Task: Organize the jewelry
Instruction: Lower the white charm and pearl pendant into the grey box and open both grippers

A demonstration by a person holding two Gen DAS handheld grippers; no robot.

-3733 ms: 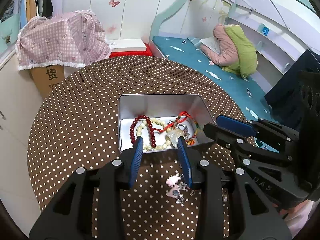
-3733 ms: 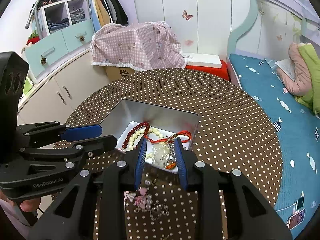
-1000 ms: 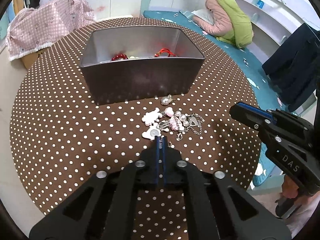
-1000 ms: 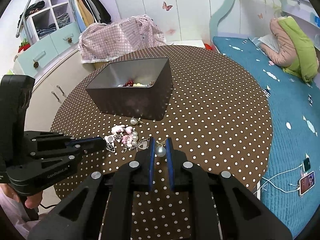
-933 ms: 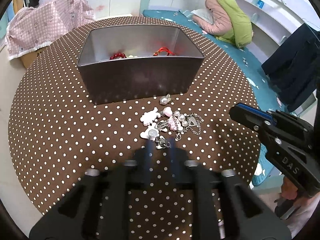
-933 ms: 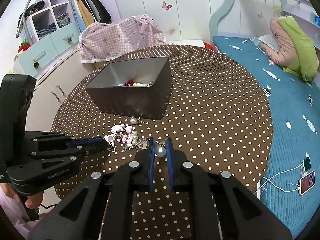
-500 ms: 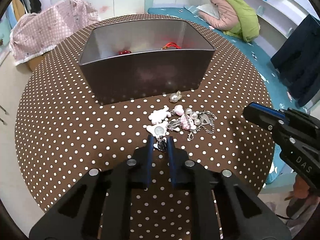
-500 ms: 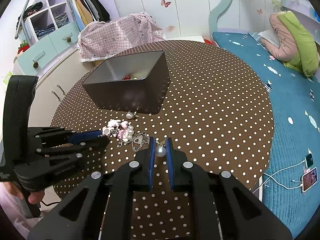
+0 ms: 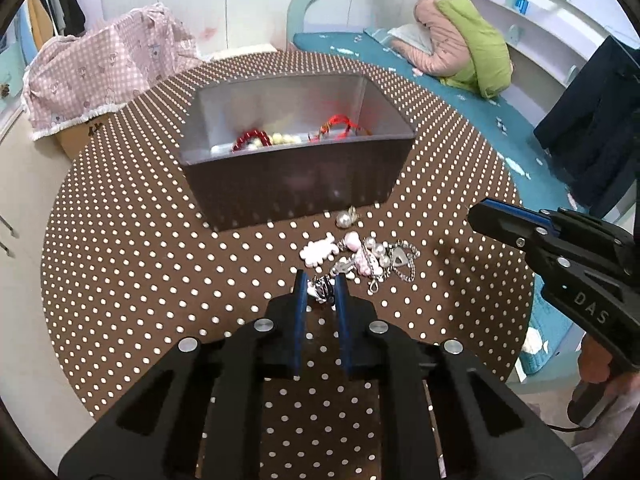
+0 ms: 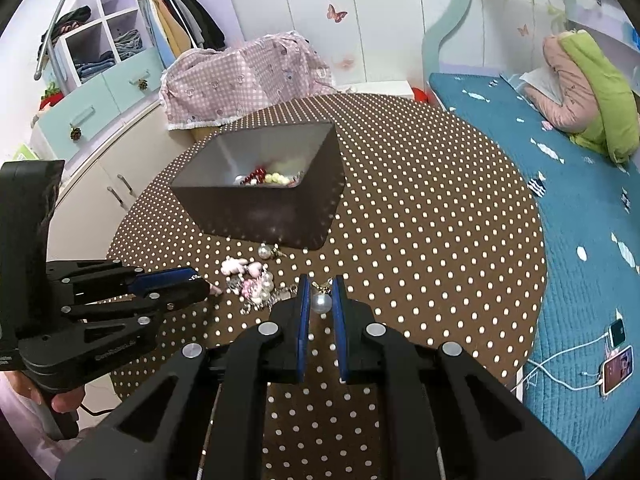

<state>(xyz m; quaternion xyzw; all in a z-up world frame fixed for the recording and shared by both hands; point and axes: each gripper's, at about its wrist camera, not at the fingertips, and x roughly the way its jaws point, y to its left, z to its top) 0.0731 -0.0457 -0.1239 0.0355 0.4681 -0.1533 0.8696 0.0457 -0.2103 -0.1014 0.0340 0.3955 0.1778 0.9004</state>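
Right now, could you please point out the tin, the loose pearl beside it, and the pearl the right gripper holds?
tin [image 9: 296, 184], left wrist view, its dark front wall.
loose pearl [image 9: 343, 220], left wrist view, its round face.
held pearl [image 10: 321, 303], right wrist view, its centre between the pads.

Box [image 9: 296, 184] front wall hides most of the beads [image 9: 256, 140] inside; only the tops show. Charm pinched in left gripper [image 9: 321, 286] too small and tangled to identify. Person's hands cut off by both frame edges.
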